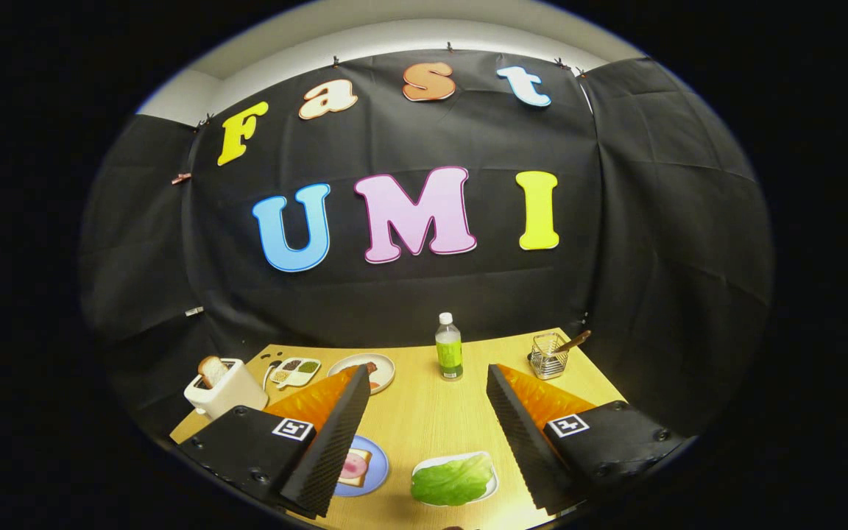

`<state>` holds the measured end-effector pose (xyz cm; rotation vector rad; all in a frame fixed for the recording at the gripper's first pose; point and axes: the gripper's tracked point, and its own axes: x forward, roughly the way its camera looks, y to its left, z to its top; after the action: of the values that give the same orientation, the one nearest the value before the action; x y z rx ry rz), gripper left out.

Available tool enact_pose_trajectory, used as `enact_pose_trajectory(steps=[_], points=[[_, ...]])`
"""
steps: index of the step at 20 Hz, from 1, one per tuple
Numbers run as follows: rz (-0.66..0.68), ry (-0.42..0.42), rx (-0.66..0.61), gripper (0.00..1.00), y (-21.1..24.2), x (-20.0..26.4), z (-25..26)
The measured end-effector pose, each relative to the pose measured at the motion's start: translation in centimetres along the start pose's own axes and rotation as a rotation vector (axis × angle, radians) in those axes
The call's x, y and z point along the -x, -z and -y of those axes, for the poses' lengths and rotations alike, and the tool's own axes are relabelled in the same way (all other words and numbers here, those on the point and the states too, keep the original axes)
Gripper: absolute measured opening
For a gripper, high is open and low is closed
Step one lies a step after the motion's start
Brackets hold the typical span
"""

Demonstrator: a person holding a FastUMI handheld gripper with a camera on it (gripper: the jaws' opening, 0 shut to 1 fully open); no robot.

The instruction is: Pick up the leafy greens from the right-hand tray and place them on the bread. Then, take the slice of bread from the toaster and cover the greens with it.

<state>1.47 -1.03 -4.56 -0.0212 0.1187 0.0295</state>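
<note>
My gripper (428, 375) hangs open above the wooden table (424, 419), with nothing between its fingers. Below and between the fingers lie the leafy greens (453, 480) on a white tray (492, 482). To their left a blue plate (376, 471) holds a slice of bread (356, 467) with a pink topping, partly hidden by the left finger. At the table's far left stands a white toaster (224, 390) with a bread slice (211, 370) sticking up out of its slot.
A bottle of green drink (449, 356) stands at the table's back middle. A wire holder (548, 355) with a wooden utensil is at the back right. A divided dish (295, 372) and a white plate (365, 368) with food sit behind the left finger.
</note>
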Motion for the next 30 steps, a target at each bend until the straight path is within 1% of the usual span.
enact_pose_trajectory(steps=[4, 9, 14, 19, 22, 27, 30], points=[[-0.050, -0.004, 0.007, 0.99, 2.6, -0.7, 0.0], [-0.151, -0.017, -0.003, 0.99, 7.6, -1.8, 0.0], [-0.267, -0.009, 0.035, 0.99, 14.0, -3.0, 1.0], [-0.401, -0.015, 0.080, 0.99, 21.5, -4.2, 1.8], [-0.447, 0.003, 0.091, 1.00, 24.3, -4.8, 2.7], [-0.532, 0.034, 0.062, 1.00, 28.6, -6.1, 4.1], [-0.552, 0.060, 0.106, 1.00, 29.9, -6.8, 5.0]])
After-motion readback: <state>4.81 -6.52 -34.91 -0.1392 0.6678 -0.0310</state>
